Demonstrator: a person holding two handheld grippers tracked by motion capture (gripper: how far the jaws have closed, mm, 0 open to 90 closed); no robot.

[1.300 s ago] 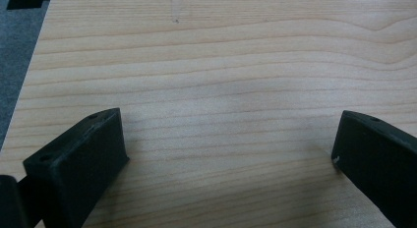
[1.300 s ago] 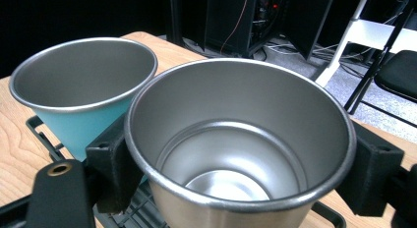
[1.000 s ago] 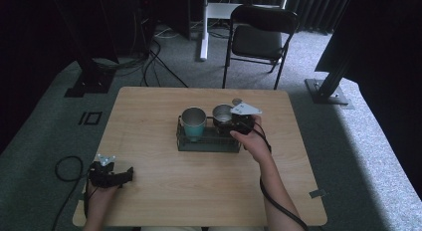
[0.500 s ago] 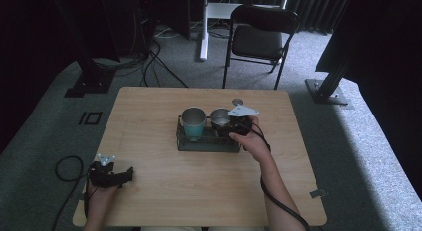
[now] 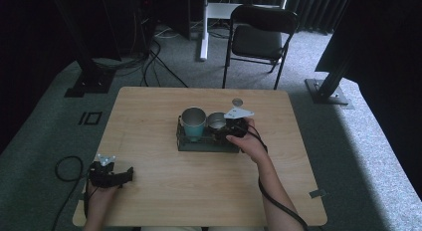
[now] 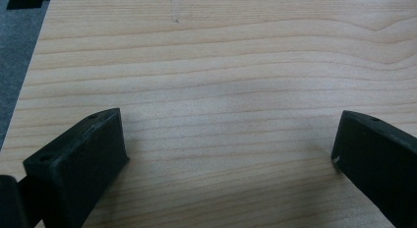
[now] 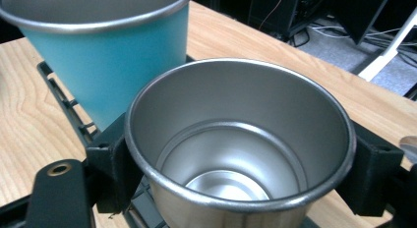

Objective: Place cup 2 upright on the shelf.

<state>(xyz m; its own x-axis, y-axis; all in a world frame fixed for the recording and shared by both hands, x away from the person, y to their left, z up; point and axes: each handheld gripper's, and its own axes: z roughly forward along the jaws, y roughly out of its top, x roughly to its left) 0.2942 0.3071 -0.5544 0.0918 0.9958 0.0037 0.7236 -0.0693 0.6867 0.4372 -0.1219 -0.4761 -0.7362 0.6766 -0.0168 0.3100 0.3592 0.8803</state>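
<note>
A silver metal cup (image 5: 216,120) (image 7: 236,139) stands in a dark wire tray (image 5: 199,144) at the table's middle, right beside a teal cup (image 5: 193,122) (image 7: 108,56). My right gripper (image 5: 222,127) (image 7: 241,171) reaches in from the right, its black jaws pressed against the silver cup's two sides just below the rim, shut on it. The silver cup is empty inside. My left gripper (image 5: 124,176) (image 6: 226,159) rests near the table's front left corner, jaws wide open over bare wood with nothing between them.
A small round metal disc (image 5: 237,102) lies on the table just behind the tray. The wooden table (image 5: 164,191) has bare room in front of and to the left of the tray. A black folding chair (image 5: 259,39) stands beyond the far edge.
My right gripper has moved a little left and nearer along the tray, closing in around the silver cup. The left gripper has stayed still.
</note>
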